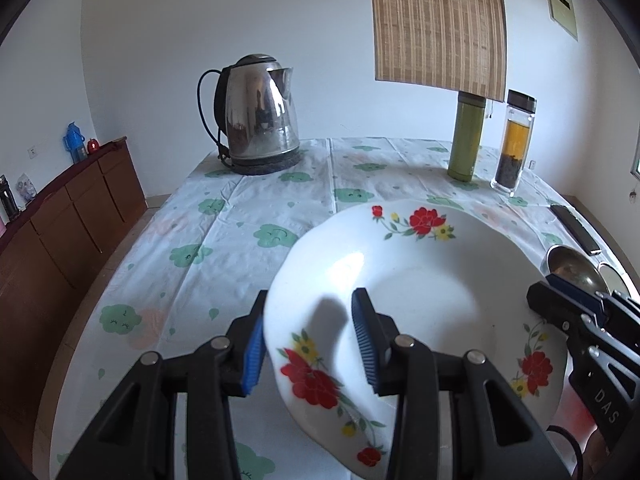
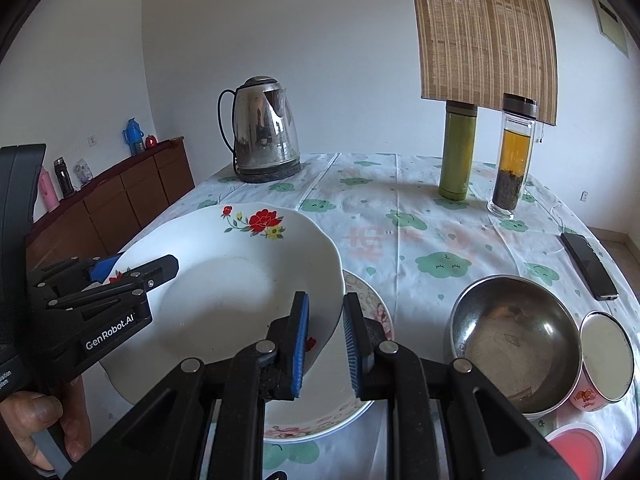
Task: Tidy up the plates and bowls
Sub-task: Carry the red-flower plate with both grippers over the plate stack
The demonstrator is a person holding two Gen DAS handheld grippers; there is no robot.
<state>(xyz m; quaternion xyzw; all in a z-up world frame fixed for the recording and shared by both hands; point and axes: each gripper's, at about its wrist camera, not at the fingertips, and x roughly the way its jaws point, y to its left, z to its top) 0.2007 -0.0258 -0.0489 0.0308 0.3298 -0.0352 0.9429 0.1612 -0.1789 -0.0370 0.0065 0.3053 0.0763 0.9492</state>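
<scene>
A white plate with red flowers (image 1: 420,280) (image 2: 240,280) is held tilted above the table. My left gripper (image 1: 312,344), also in the right wrist view (image 2: 132,268), straddles its left rim, one finger above and one below. My right gripper (image 2: 326,340), also in the left wrist view (image 1: 560,300), straddles its right rim with its jaws slightly apart. Under the plate lies a second plate with pink flowers and a patterned rim (image 2: 372,308). A steel bowl (image 2: 516,340) (image 1: 576,268) sits to the right, next to a small cartoon cup (image 2: 608,360).
On the cloud-print tablecloth (image 2: 400,216) stand a steel kettle (image 2: 264,136), a green flask (image 2: 458,152) and a glass tea bottle (image 2: 514,160) at the back. A black phone (image 2: 588,266) lies at right. A red lid (image 2: 576,448) lies at front right. A wooden sideboard (image 1: 68,216) stands left.
</scene>
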